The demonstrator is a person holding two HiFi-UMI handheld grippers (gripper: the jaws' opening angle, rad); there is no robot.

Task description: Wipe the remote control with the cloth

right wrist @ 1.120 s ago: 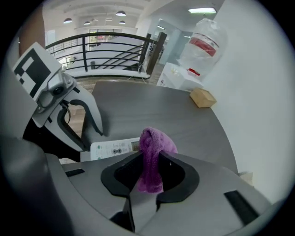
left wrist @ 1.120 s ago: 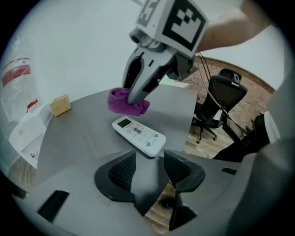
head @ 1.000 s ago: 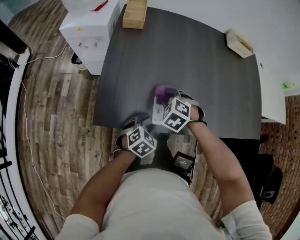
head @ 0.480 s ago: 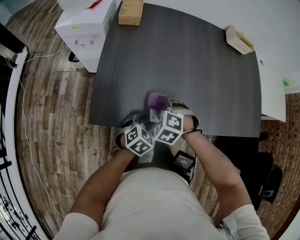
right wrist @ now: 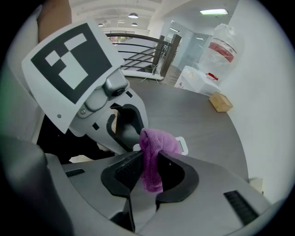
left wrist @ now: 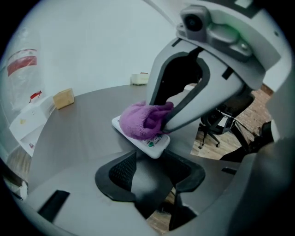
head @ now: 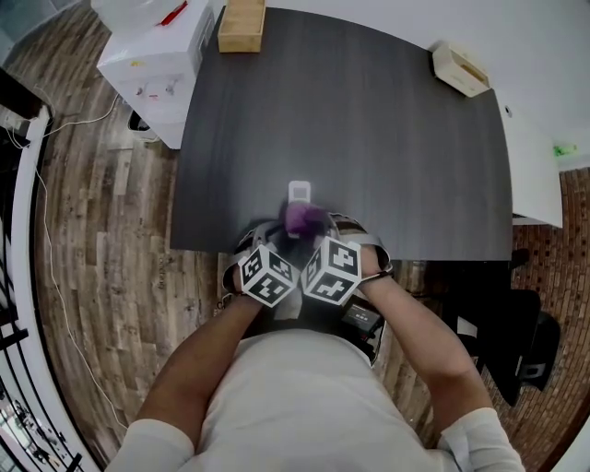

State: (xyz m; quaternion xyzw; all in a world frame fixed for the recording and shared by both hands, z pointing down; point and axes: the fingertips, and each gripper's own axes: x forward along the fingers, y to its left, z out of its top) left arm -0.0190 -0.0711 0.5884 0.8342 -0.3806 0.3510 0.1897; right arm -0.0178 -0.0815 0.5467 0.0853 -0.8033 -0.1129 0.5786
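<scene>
A white remote control (head: 298, 192) lies lengthwise on the dark grey table (head: 387, 138), close to its near edge. My left gripper (left wrist: 152, 159) is shut on the remote's near end (left wrist: 156, 146) and pins it between its fingertips. My right gripper (right wrist: 148, 168) is shut on a bunched purple cloth (right wrist: 154, 150), which hangs between its jaws. The cloth (head: 302, 218) rests on the near half of the remote, and the far end shows bare beyond it. The two marker cubes (head: 267, 275) sit side by side over the table's edge.
A wooden box (head: 241, 23) stands at the table's far left corner and a pale box (head: 458, 67) at the far right. A white cabinet (head: 152, 64) stands left of the table. A black office chair (head: 516, 341) is on the floor to the right.
My right gripper has slid the cloth along the remote toward the near edge, leaving the far end uncovered. The left gripper has kept its place on the remote.
</scene>
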